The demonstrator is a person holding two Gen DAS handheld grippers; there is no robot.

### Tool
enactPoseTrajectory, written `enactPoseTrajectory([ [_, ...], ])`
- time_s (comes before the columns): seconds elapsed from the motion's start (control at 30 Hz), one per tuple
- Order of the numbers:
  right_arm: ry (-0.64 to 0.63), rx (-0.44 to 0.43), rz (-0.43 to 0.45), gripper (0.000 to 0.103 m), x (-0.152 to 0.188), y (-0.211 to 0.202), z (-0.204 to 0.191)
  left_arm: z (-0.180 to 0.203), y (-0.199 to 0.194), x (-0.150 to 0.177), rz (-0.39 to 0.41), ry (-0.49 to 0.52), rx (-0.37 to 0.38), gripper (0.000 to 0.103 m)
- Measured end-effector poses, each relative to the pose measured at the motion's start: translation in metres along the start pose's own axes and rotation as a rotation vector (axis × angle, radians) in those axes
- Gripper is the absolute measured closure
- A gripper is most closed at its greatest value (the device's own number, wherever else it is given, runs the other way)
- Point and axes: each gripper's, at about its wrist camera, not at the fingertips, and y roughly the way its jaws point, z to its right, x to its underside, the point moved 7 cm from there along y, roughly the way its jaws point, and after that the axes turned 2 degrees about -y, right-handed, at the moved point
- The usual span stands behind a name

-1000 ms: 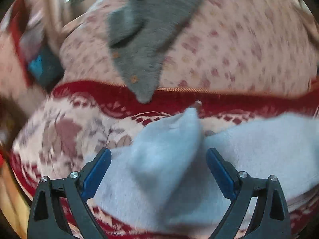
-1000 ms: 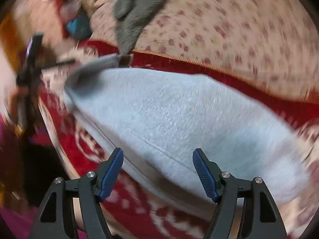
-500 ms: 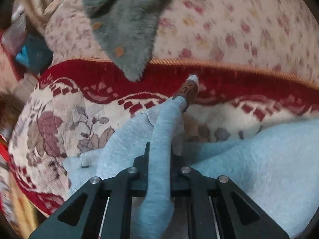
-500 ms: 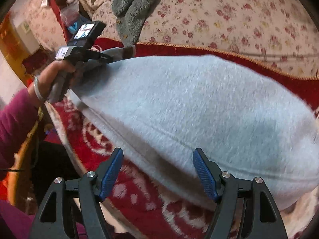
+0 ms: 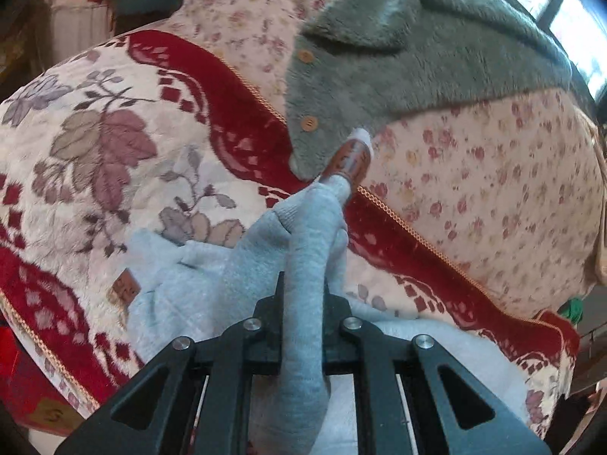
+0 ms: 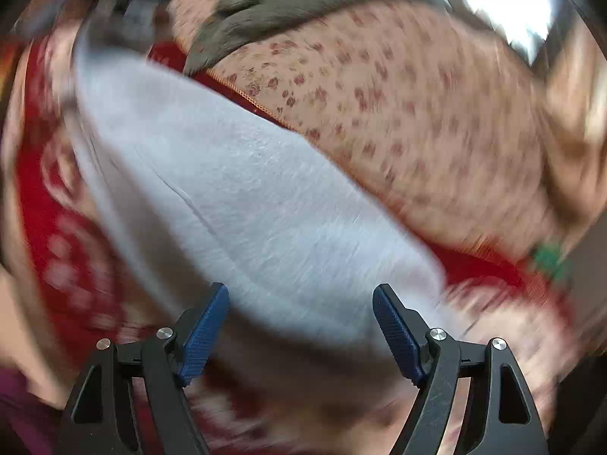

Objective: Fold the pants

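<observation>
**On the bed: pants clamped at one end, loose at the other**

On the bed, over a red floral blanket, lie the light grey pants. The left wrist view is sharp. It shows the left hand-held gripper closed tight on a bunched ridge of the pants, which rises between its black arms and ends in a brown tag. A second brown patch sits on the fabric to the left. Beyond lies a green fleece garment with two tan buttons, on a pale quilt printed with small roses. The tag's tip overlaps the fleece hem in this view.

The right wrist view is smeared by motion and gives what the other lacks: the long flat spread of the pants across the blanket, with a seam running along it. The right hand-held gripper stands wide, its jaws having just been opening; its blue pads flank the near edge of the pants without pressing on it. The fleece is only a dark blur at the top.
</observation>
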Motion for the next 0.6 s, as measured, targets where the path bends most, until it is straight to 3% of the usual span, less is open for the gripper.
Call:
enactPoseTrajectory([
  [0.07, -0.099, 0.018, 0.003, 0.022, -0.002, 0.010, -0.006, -0.008, -0.007, -0.002, 0.009, -0.028, 0.004, 0.092],
  [0.13, -0.110, 0.010, 0.008, 0.023, -0.004, 0.011, -0.002, -0.015, -0.012, -0.003, 0.012, -0.049, 0.005, 0.092],
  [0.2, -0.055, -0.068, -0.022, 0.024, -0.004, 0.008, 0.005, -0.022, -0.014, -0.004, 0.021, -0.059, -0.010, 0.092],
  [0.27, 0.018, -0.186, 0.029, 0.024, -0.005, -0.008, 0.008, -0.024, -0.015, -0.005, 0.024, -0.062, -0.013, 0.092],
  [0.37, 0.074, -0.220, 0.030, 0.023, 0.001, -0.012, 0.013, -0.024, -0.015, -0.006, 0.026, -0.071, -0.007, 0.092],
  [0.43, 0.171, -0.283, 0.000, 0.024, 0.005, -0.006, 0.015, -0.023, -0.016, -0.005, 0.028, -0.073, -0.005, 0.092],
  [0.53, 0.540, -0.584, -0.006, 0.024, 0.005, -0.012, 0.022, -0.019, -0.018, -0.002, 0.036, -0.039, -0.020, 0.092],
  [0.6, 0.665, -0.672, -0.008, 0.024, 0.009, -0.016, 0.019, -0.018, -0.019, -0.001, 0.039, -0.025, -0.028, 0.092],
])
